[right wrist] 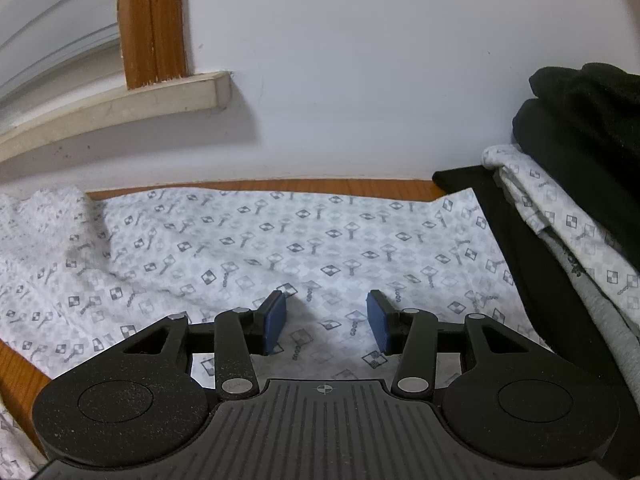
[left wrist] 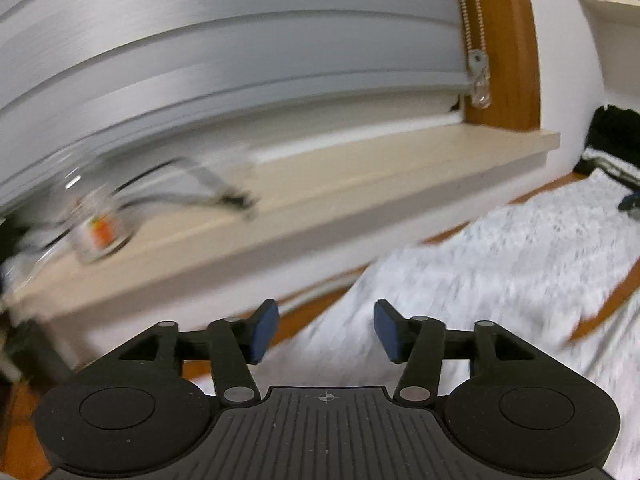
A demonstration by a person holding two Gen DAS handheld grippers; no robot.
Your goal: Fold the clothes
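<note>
L gripper (left wrist: 326,330) & R gripper (right wrist: 327,322): fingers apart, empty, over patterned cloth (right wrist: 280,240).

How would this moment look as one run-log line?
left gripper: open, empty | right gripper: open, over patterned cloth | folded pile: right

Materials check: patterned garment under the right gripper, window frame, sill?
Patterned garment: thin woven cloth, probably cotton, matte; it lies in soft creases. Window frame: varnished wood, orange-brown, chipped at its foot. Sill: pale cream slab, matte, scuffed; painted wood or stone, cannot tell.
</note>
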